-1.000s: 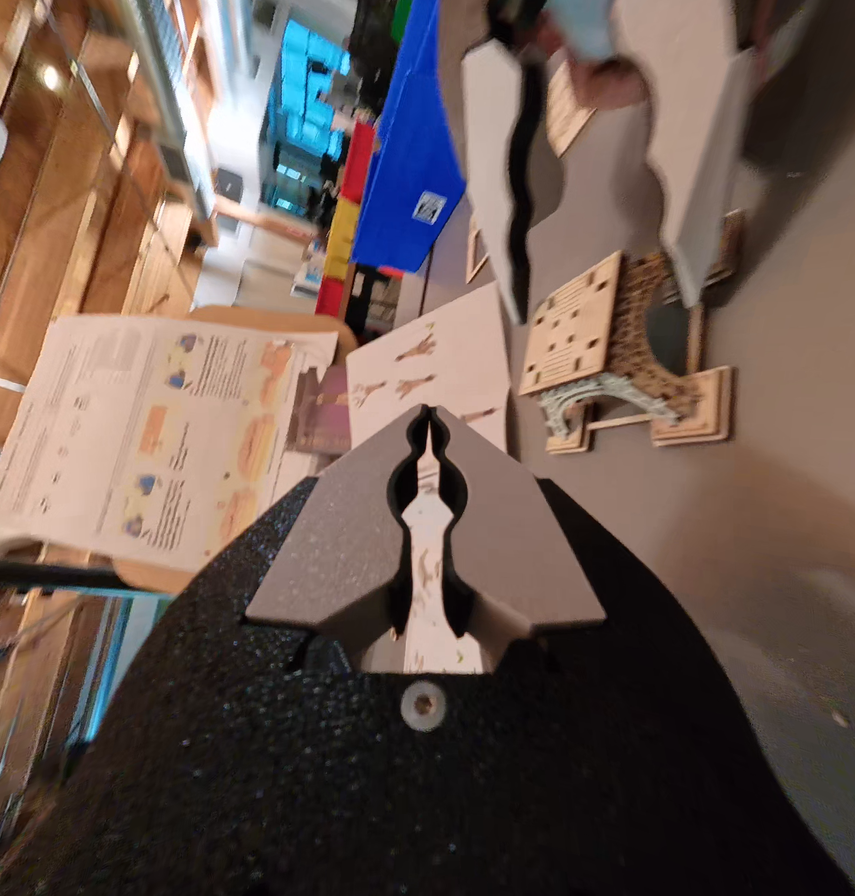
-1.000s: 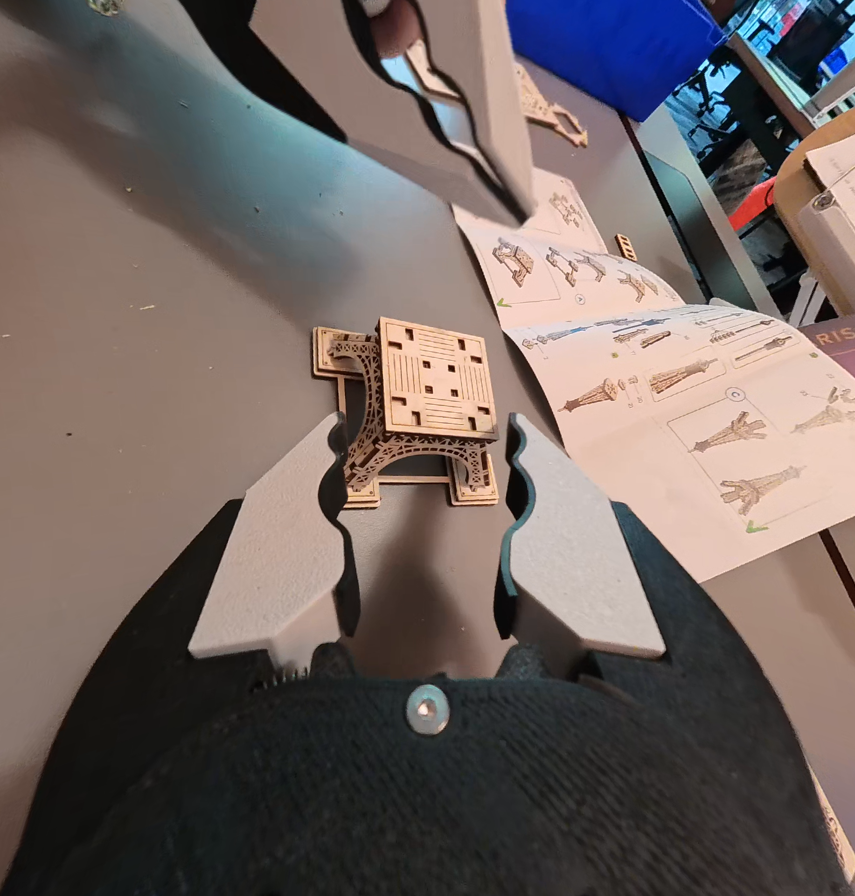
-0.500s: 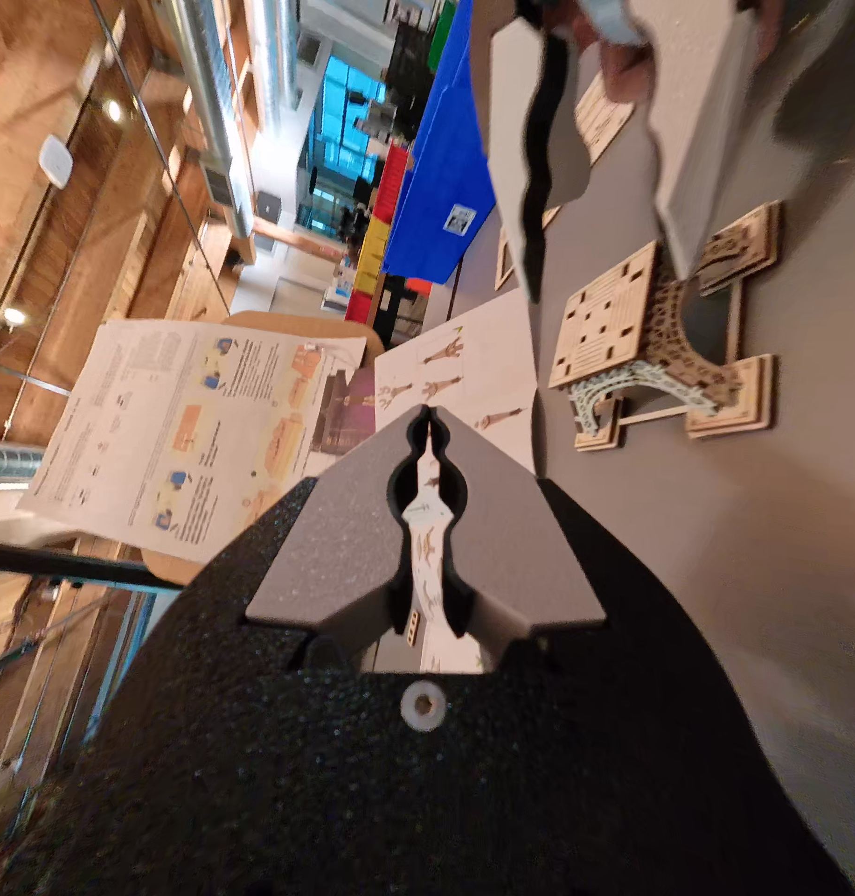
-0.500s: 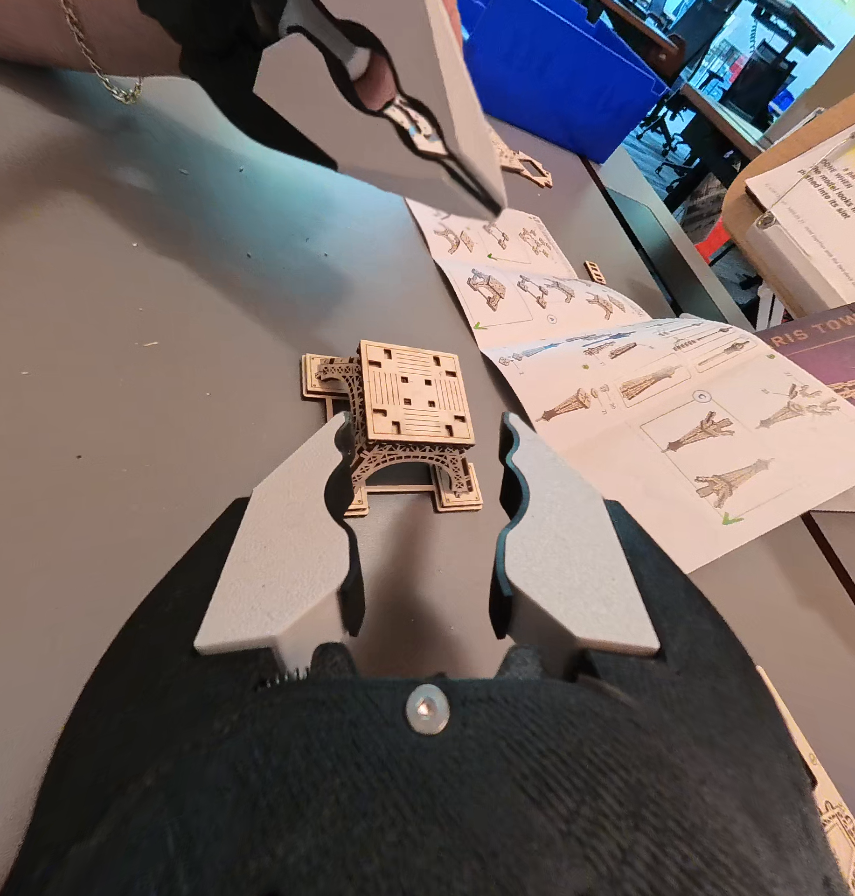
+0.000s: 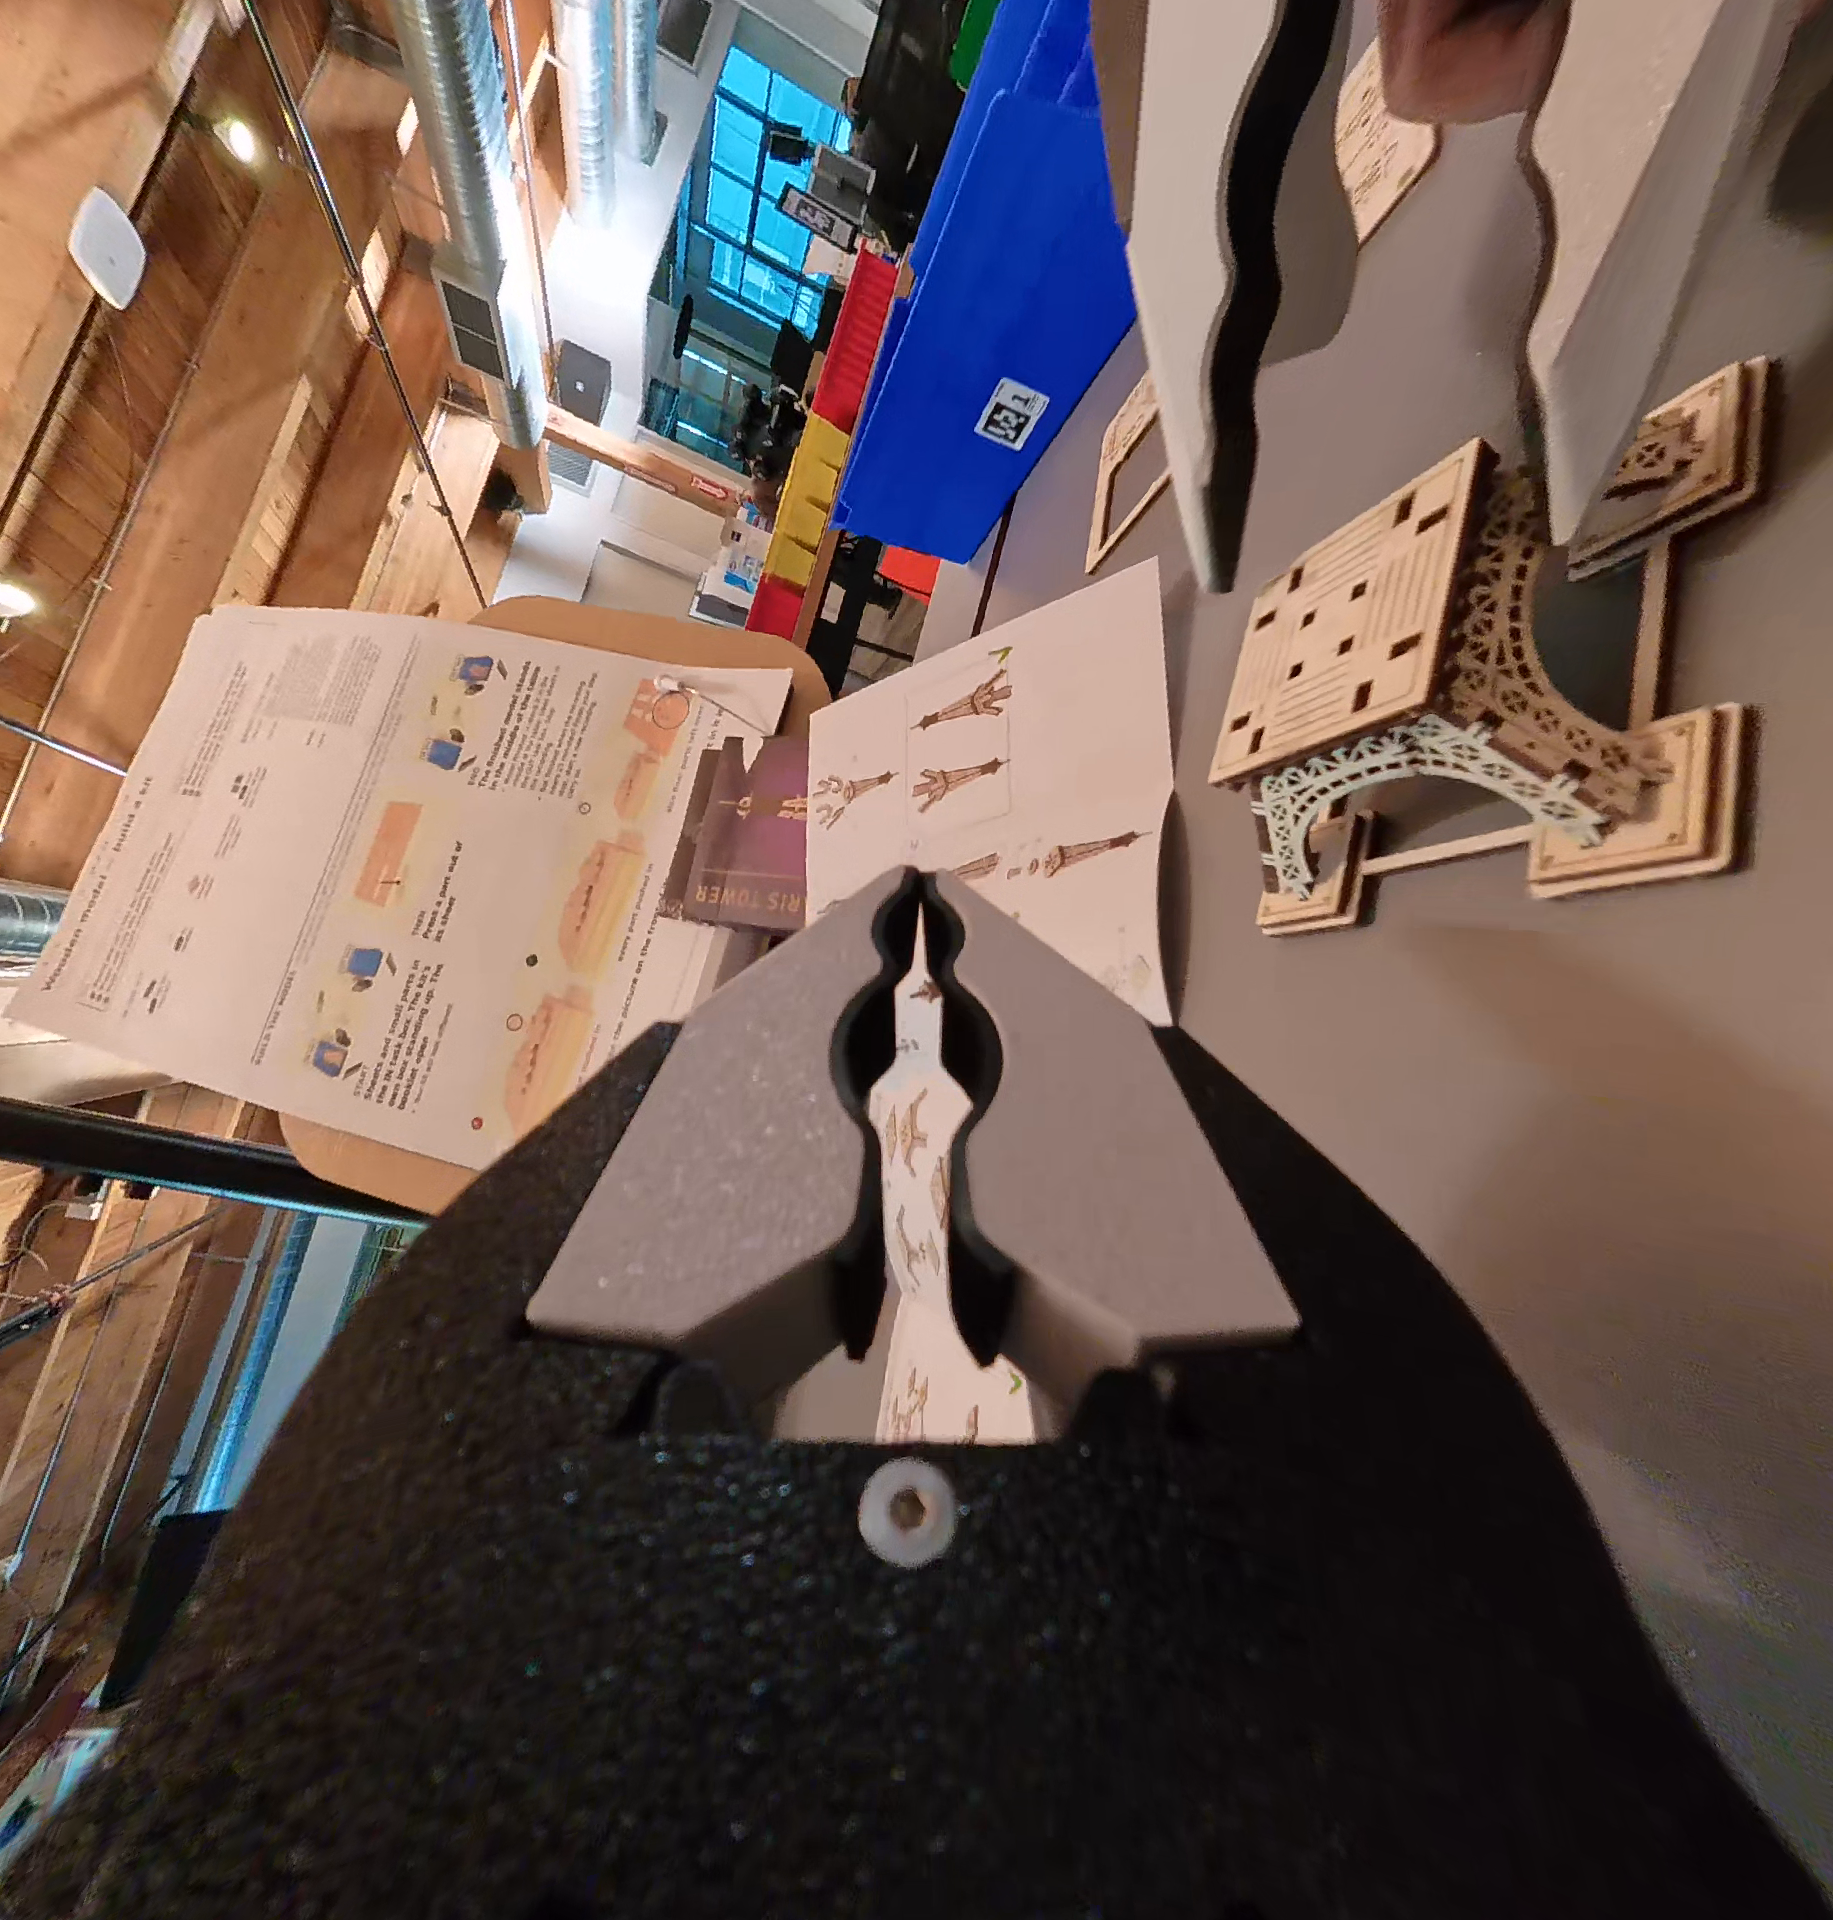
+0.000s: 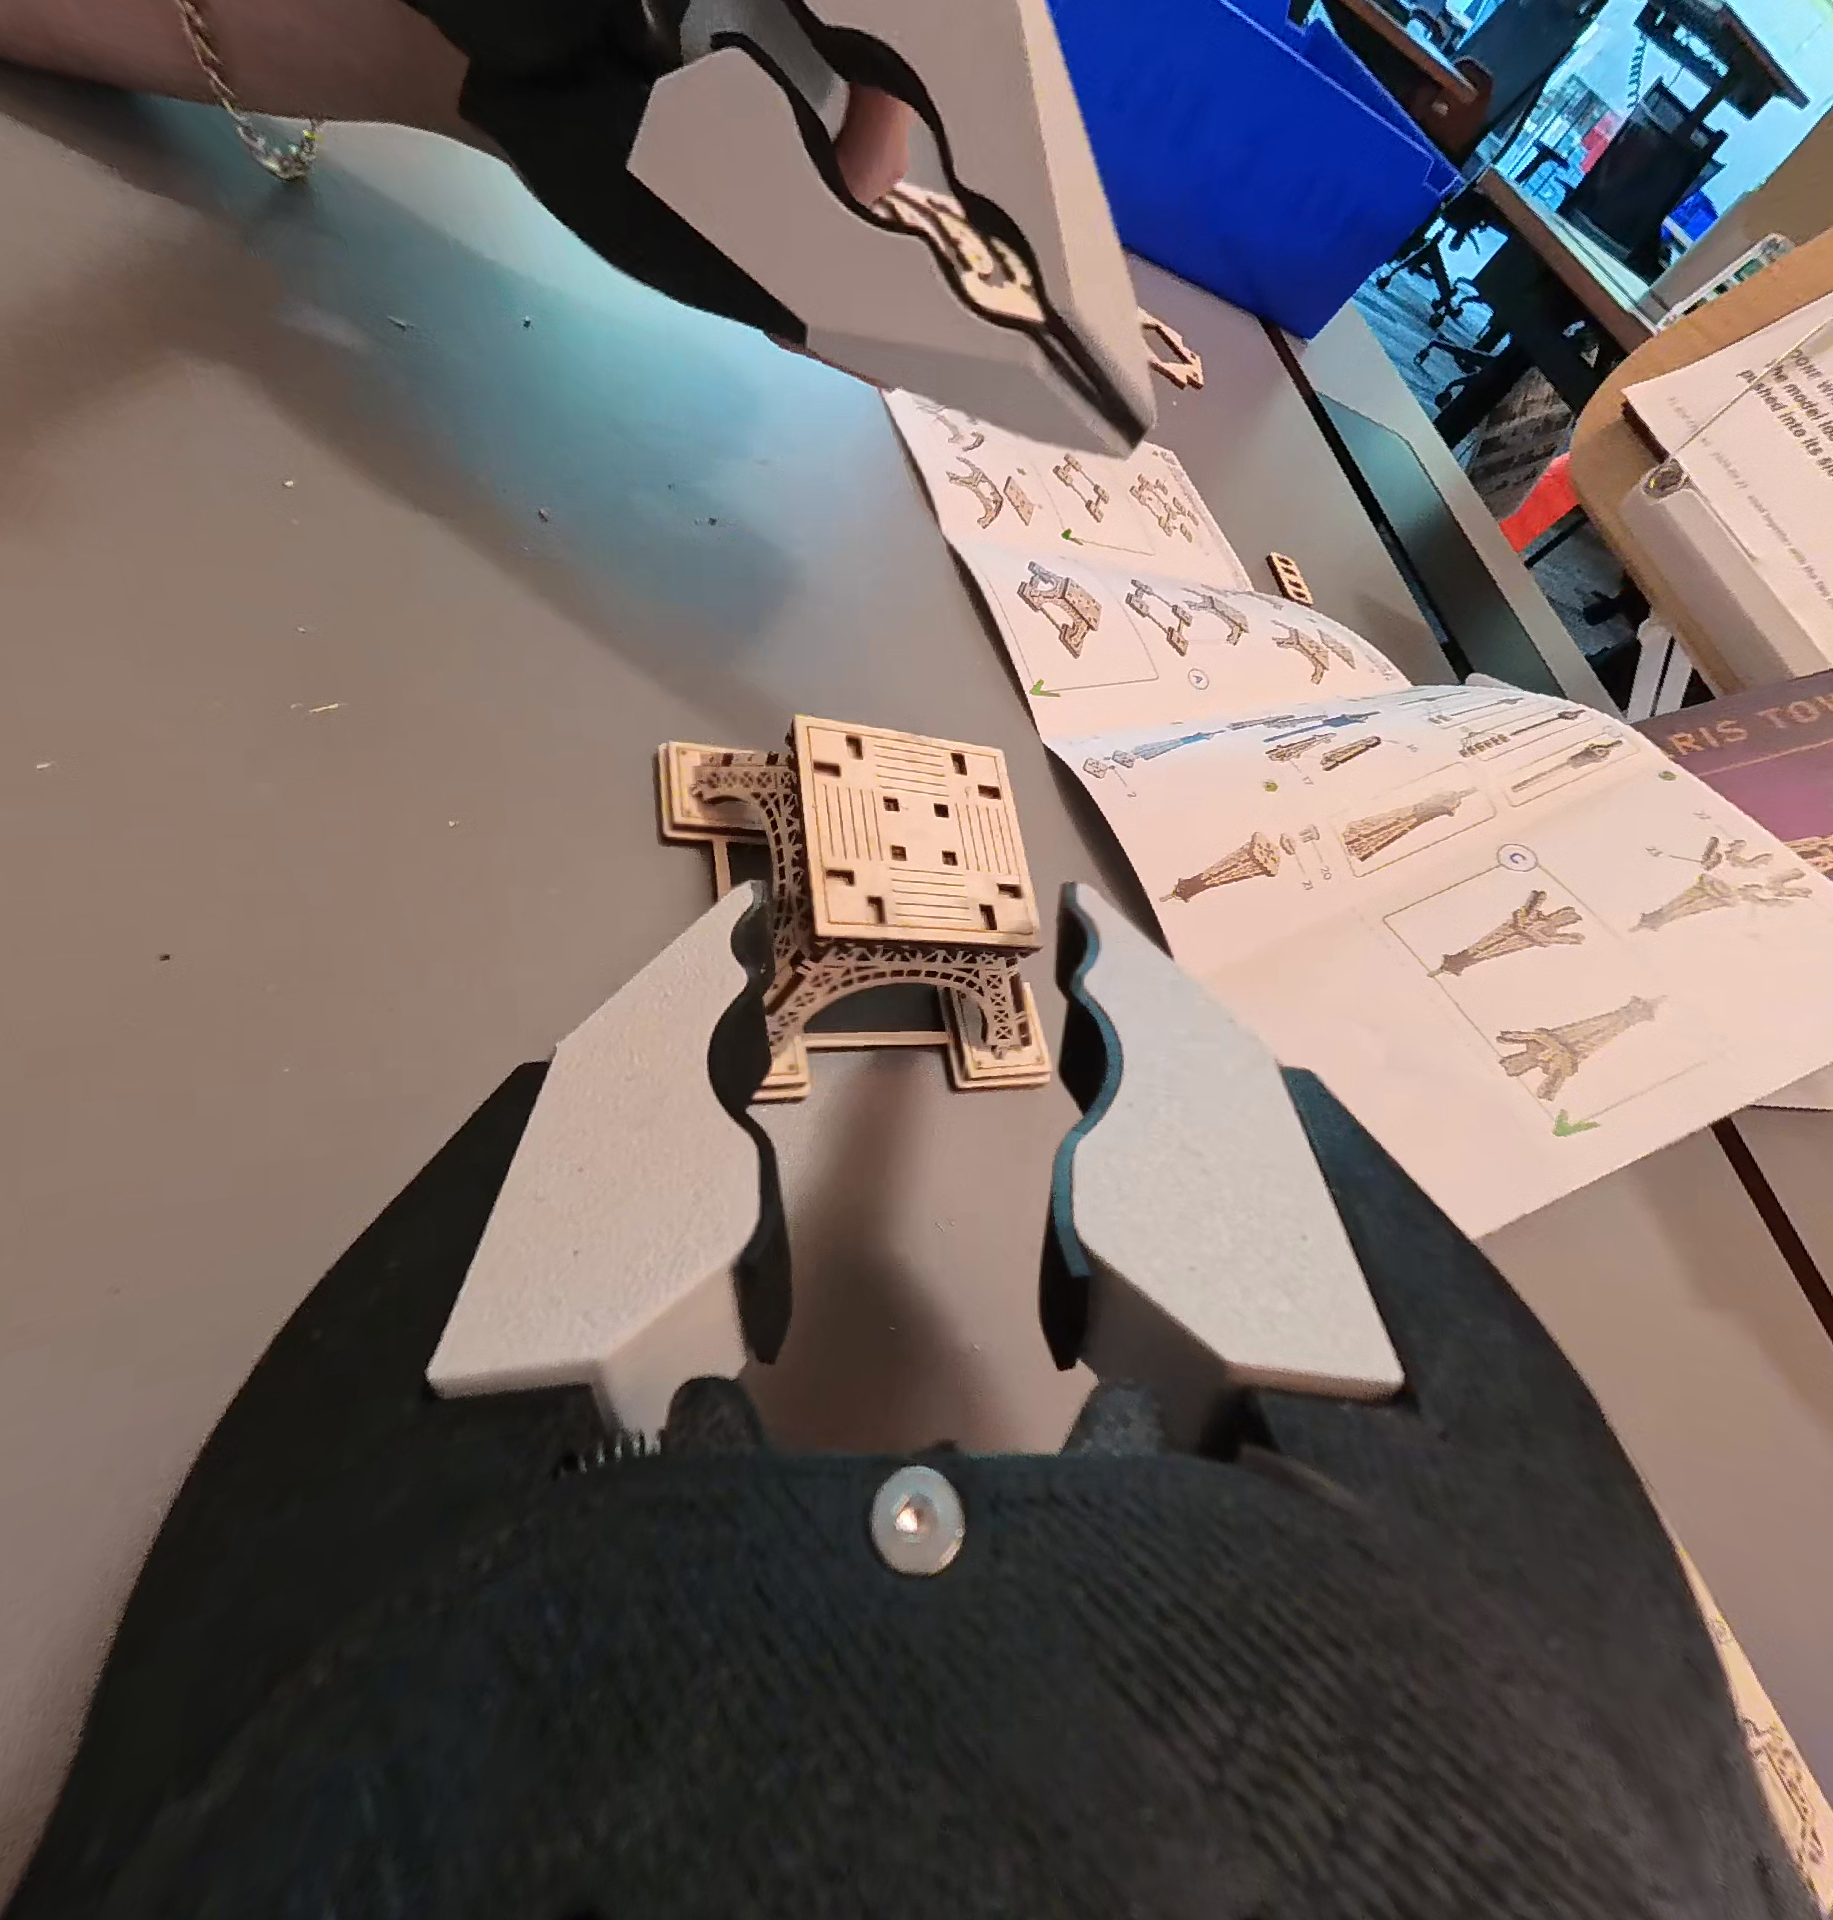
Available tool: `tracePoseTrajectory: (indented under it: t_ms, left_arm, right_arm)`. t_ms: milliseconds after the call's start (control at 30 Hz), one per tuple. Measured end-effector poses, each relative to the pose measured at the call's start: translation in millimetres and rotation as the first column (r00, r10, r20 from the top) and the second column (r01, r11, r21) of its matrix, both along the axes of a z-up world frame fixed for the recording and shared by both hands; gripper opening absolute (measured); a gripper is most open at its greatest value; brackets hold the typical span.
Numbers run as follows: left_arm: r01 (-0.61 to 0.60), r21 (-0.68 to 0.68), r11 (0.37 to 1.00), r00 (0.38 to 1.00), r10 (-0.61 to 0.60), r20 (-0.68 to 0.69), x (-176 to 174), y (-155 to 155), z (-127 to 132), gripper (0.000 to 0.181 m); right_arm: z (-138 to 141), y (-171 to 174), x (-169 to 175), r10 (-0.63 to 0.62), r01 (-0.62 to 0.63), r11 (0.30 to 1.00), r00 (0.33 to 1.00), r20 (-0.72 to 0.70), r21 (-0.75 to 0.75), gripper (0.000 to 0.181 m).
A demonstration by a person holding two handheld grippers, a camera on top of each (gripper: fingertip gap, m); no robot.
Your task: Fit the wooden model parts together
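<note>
The wooden tower base [image 6: 912, 842], four lattice legs under a square slotted platform, stands on the grey table [image 6: 372, 727]. My right gripper [image 6: 912, 914] is open and empty, its fingertips either side of the platform's near edge and apart from it. In the left wrist view the tower base [image 5: 1348, 644] stands at the right, with the open right gripper [image 5: 1390, 551] reaching down over it. My left gripper [image 5: 917, 883] is shut with nothing between the fingers. It hovers above the table beyond the model, and it shows at the top of the right wrist view [image 6: 1099, 410].
A folded instruction sheet [image 6: 1359, 831] lies right of the model, with a purple box [image 6: 1774, 748] past it. A blue bin [image 6: 1203, 135] and wooden part sheets [image 5: 1130, 478] sit at the far end. A small loose wooden piece [image 6: 1288, 575] lies near the table's right edge. Some 10 cm of space lies between my two pairs of fingers.
My right gripper has moved forward and down, so its open fingertips now flank the tower base's platform. My left gripper stays shut and has shifted slightly.
</note>
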State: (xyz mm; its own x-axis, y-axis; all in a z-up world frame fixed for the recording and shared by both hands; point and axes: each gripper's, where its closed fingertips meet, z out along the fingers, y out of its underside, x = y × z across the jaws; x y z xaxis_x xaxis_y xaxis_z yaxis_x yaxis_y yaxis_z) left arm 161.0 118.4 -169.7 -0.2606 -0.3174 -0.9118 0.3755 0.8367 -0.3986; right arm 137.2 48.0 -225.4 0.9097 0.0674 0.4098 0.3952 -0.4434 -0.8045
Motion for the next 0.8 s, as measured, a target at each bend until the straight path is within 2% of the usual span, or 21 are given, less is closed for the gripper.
tracePoseTrajectory:
  t_ms: [100,467,700,800]
  left_arm:
    - [-0.009,-0.002,1.000,1.000,0.009,-0.008,1.8,3.9,-1.0,0.000]
    - [-0.003,0.007,1.000,1.000,0.003,-0.015,1.4,3.2,-2.8,0.000]
    - [0.001,0.005,1.000,1.000,-0.001,-0.021,1.0,2.2,-3.3,0.000]
    - [0.003,0.005,1.000,1.000,-0.003,-0.022,0.6,1.9,-3.0,0.000]
  right_arm:
    - [-4.0,0.7,-0.1,-0.001,0.001,1.000,1.000,0.009,-0.025,0.046]
    - [-6.3,0.9,-0.5,-0.001,0.001,0.999,1.000,0.021,-0.037,0.053]
    - [17.5,-4.8,5.5,-0.028,0.031,0.994,0.999,-0.029,0.108,0.050]
    - [36.8,-16.9,18.1,-0.077,0.095,0.972,0.993,-0.088,0.215,0.045]
